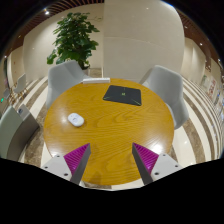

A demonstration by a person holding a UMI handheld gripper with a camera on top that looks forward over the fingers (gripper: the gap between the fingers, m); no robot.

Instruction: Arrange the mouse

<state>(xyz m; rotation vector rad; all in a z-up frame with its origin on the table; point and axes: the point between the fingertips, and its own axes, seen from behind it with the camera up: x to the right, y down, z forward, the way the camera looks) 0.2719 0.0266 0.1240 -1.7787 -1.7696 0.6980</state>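
A white mouse (76, 120) lies on the left part of a round wooden table (115, 135). A black mouse mat (123, 94) lies at the table's far side, right of the mouse and apart from it. My gripper (111, 160) is open and empty, its magenta pads (77, 157) spread wide above the table's near edge. The mouse is ahead of the left finger and a little to its left, well beyond the fingertips.
Grey chairs stand round the table: one at the far left (64, 75), one at the far right (164, 84), one at the near left (15, 130). A potted green plant (75, 38) stands behind, next to a wide pillar (140, 35).
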